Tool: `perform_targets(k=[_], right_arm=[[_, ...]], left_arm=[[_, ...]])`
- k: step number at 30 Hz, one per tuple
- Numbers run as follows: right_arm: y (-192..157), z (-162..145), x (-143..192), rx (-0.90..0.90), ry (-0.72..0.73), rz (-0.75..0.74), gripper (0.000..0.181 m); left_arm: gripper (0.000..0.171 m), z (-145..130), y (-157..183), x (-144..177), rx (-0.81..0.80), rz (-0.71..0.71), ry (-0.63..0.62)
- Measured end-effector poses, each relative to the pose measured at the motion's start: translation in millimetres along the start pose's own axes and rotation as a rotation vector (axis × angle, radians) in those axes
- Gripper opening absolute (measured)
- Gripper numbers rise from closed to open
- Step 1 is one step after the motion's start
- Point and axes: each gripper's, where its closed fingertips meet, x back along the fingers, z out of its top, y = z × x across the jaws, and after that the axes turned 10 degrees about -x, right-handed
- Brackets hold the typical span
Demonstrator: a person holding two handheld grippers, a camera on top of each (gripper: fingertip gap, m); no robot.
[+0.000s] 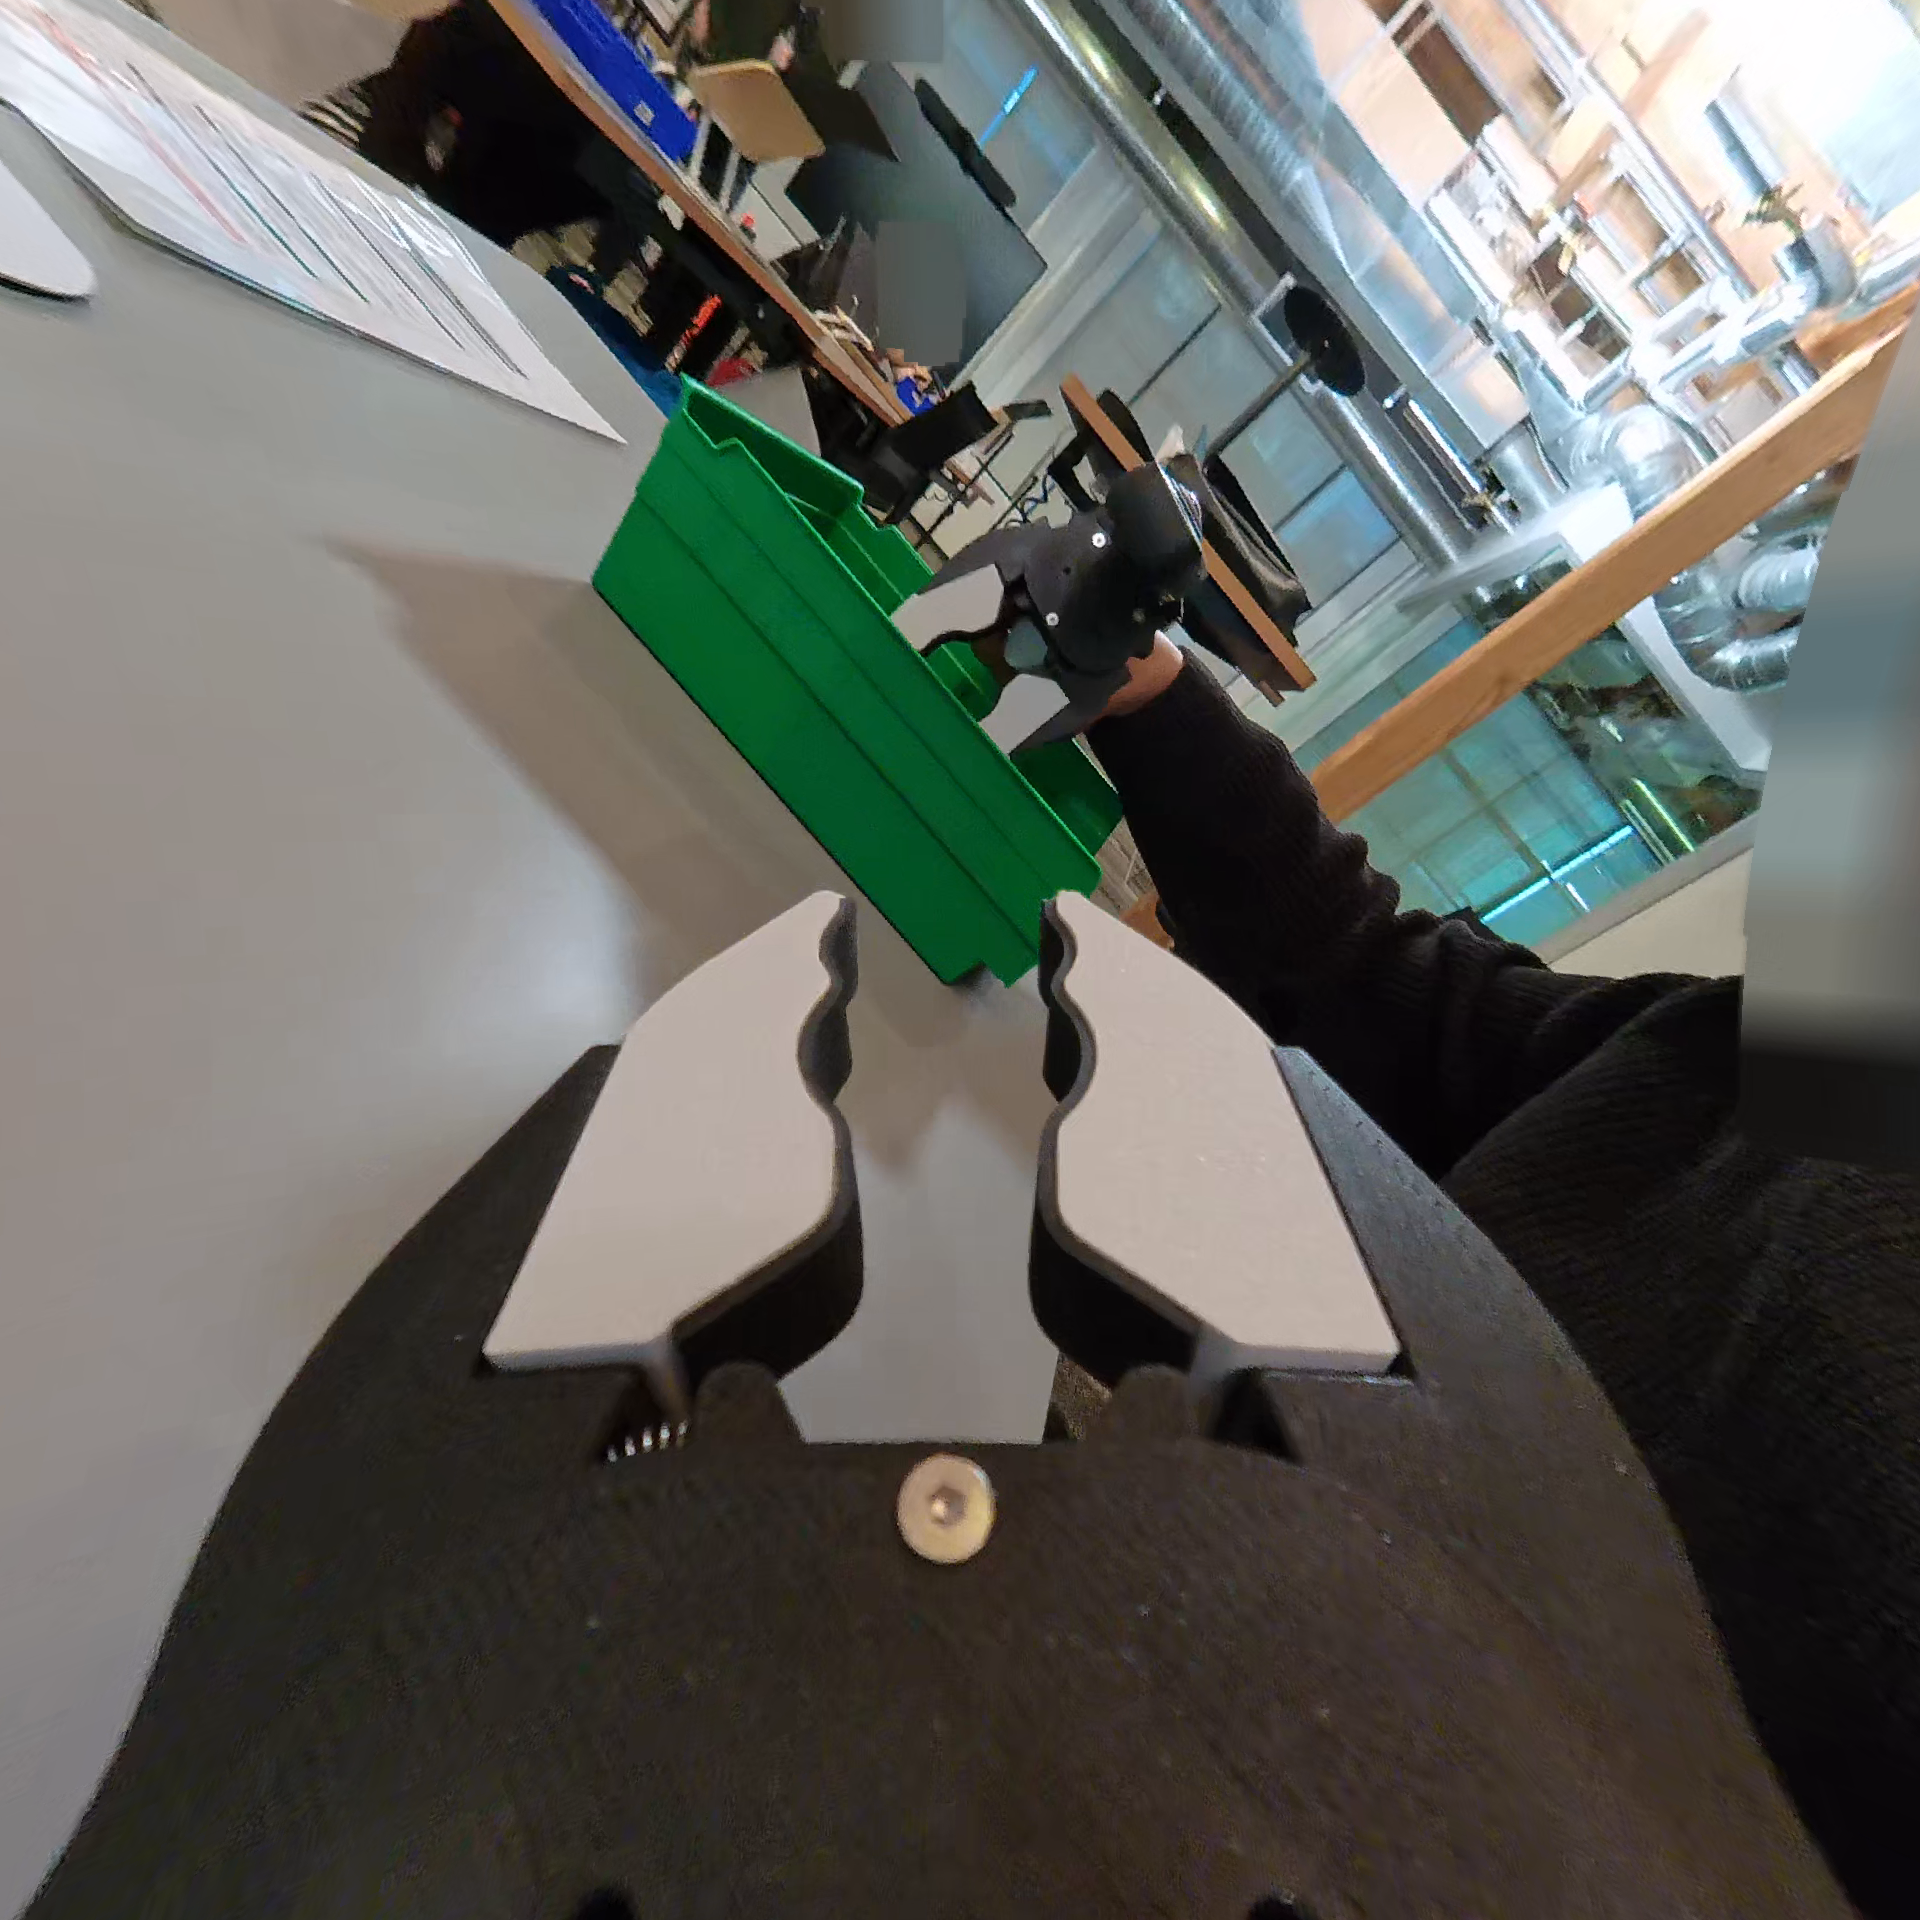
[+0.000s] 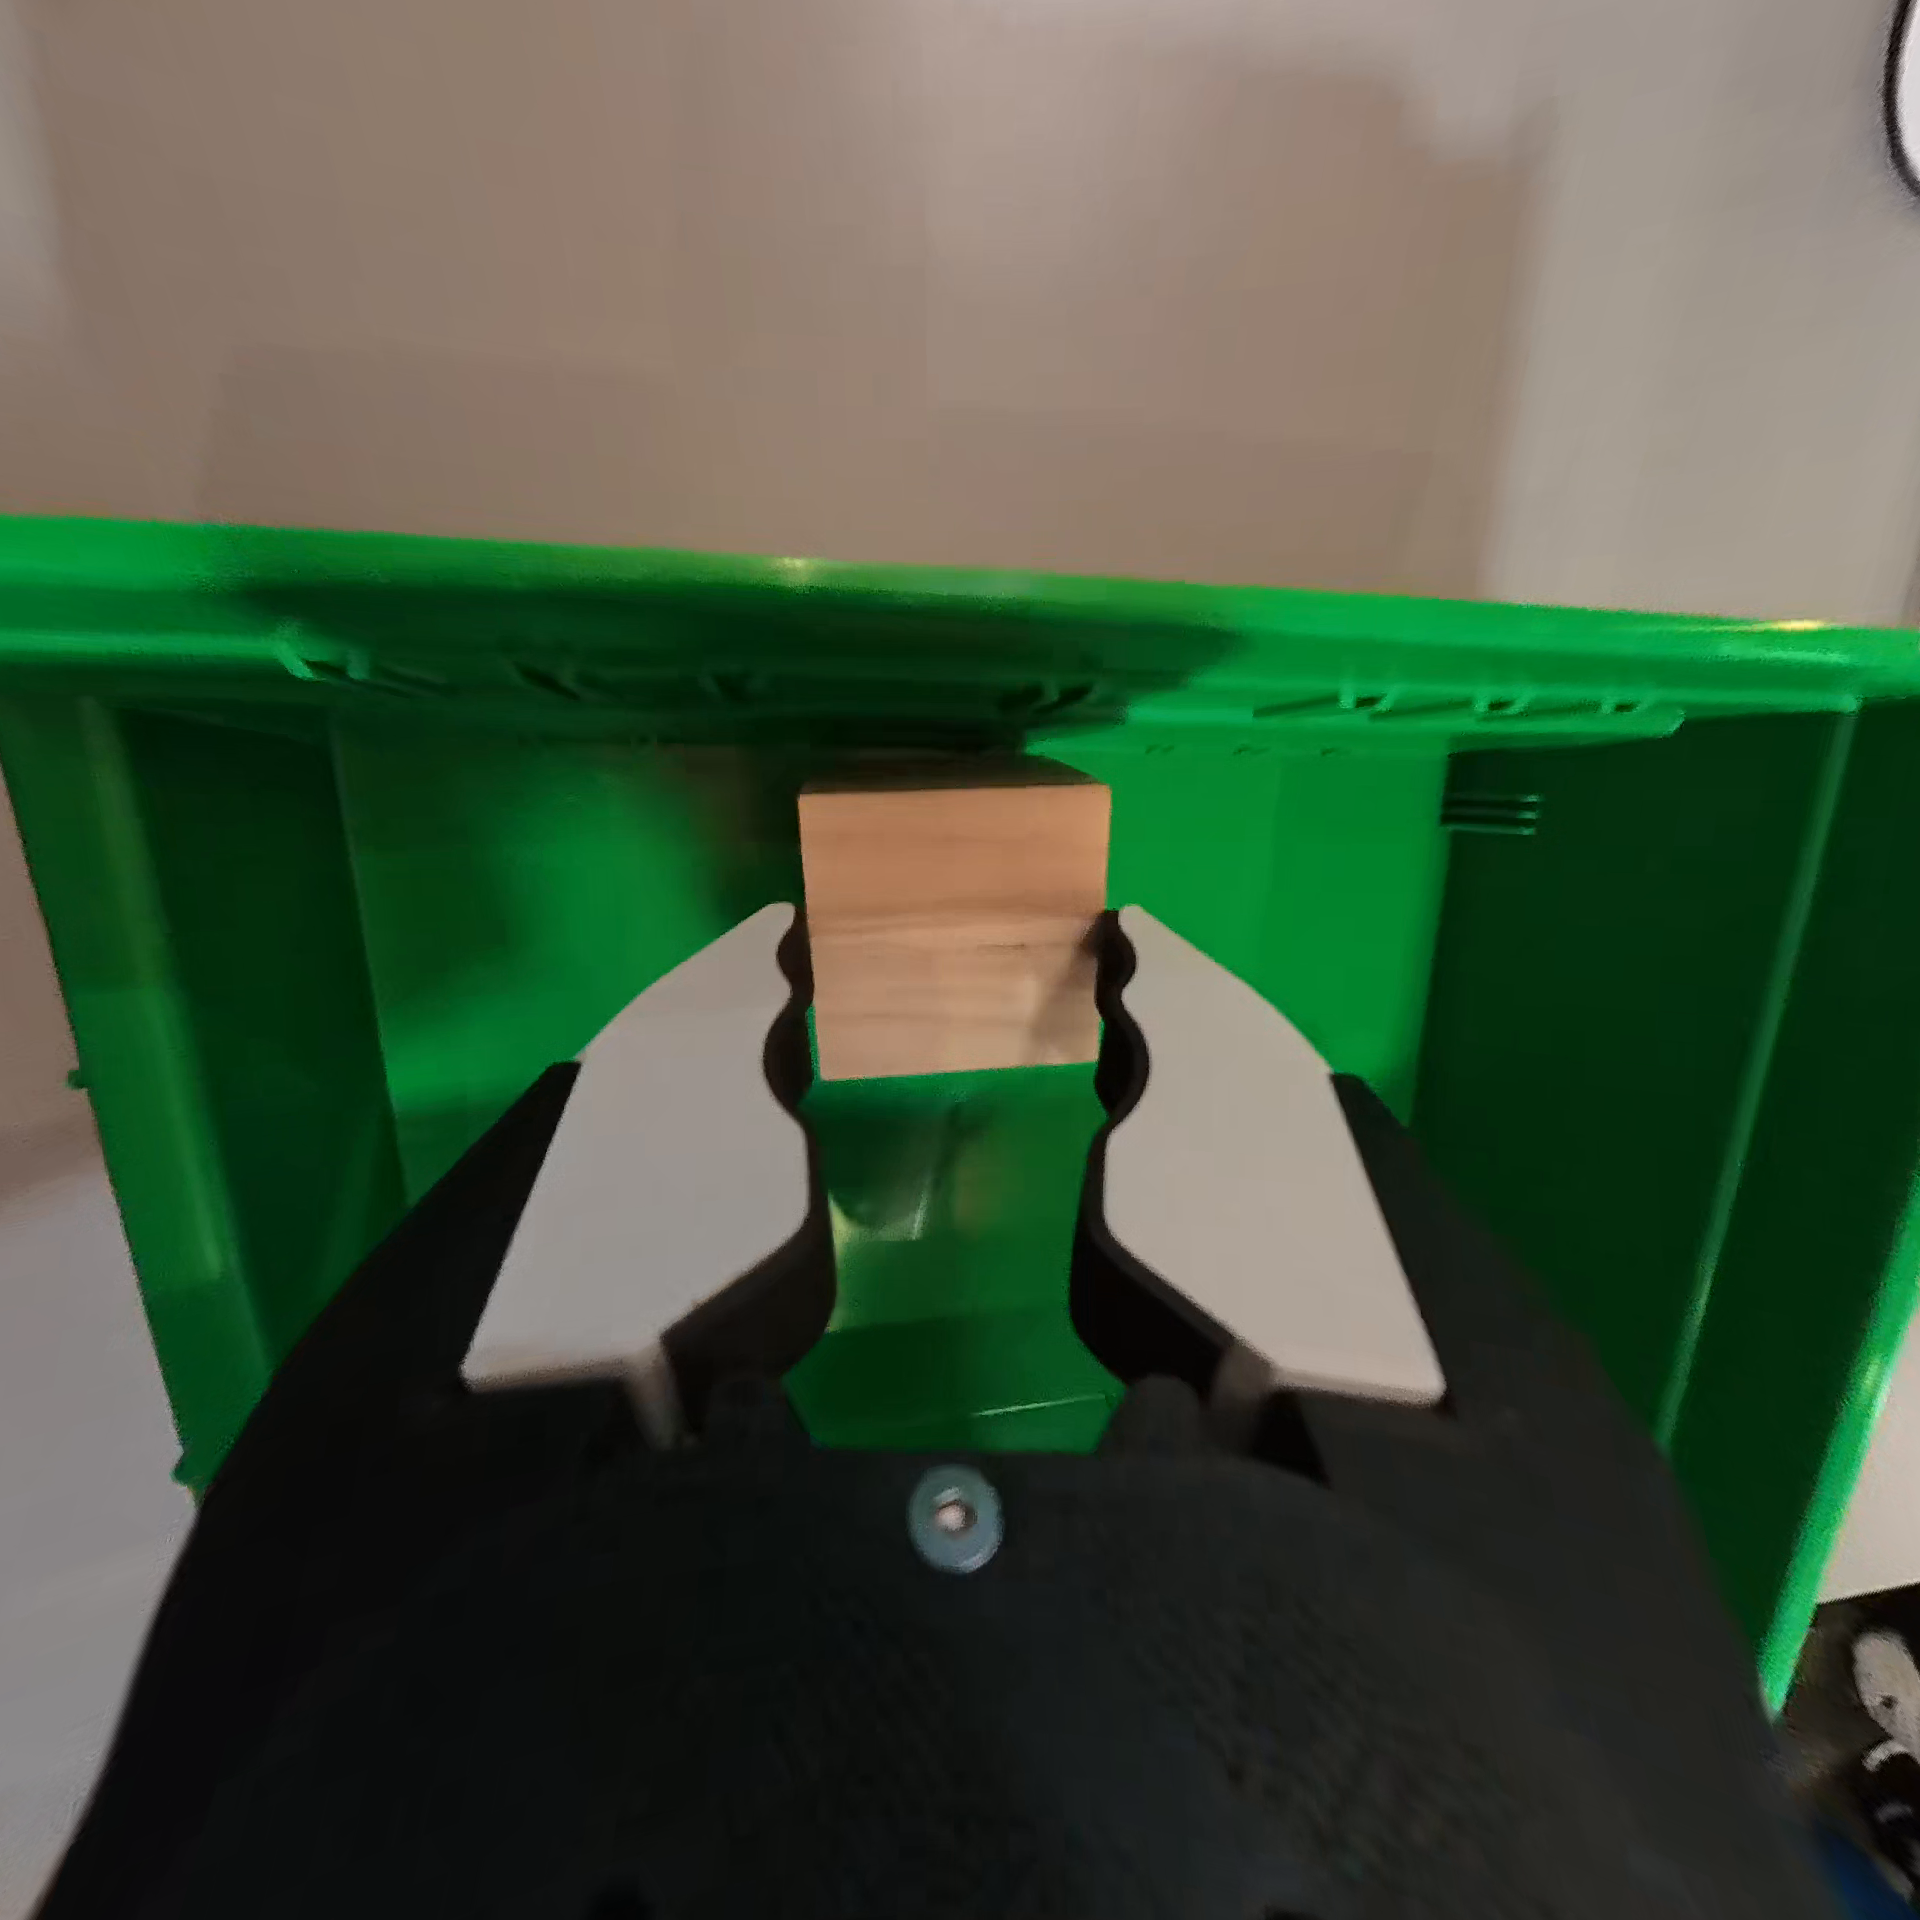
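My right gripper (image 2: 951, 920) reaches into a green plastic bin (image 2: 1558, 1039). Its two fingertips press on the left and right sides of a light wooden block (image 2: 951, 862) near the bin's far wall. The bin's floor shows below the block. The left wrist view shows this gripper (image 1: 956, 670) over the bin (image 1: 790, 707), held by a hand in a black sleeve (image 1: 1299, 883); the block is hidden there. My left gripper (image 1: 945, 914) is open and empty, low over the grey table (image 1: 260, 831), its tips just short of the bin's near corner.
A printed white sheet (image 1: 291, 208) lies on the table at the far left. The bin stands near the table's right edge. Beyond it are desks, chairs, a wooden railing (image 1: 1610, 582) and glass walls.
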Motion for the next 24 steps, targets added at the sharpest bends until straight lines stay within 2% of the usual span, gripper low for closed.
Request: perform_targets(k=[5, 18, 24], right_arm=[[-2.0, 3.9, -4.7, 0.007, -0.003, 0.006, 0.054], [-0.4, 6.0, -5.7, -0.025, -0.006, 0.002, 0.054], [2.2, 6.6, -6.4, -0.038, -0.001, 0.009, 0.054]], left_arm=[[0.033, -6.4, -0.7, -6.9, 0.007, -0.006, -0.020], [0.033, -7.3, -5.9, 3.3, 0.043, -0.003, 0.020], [0.033, -11.6, -5.1, 1.6, 0.033, -0.004, 0.002]])
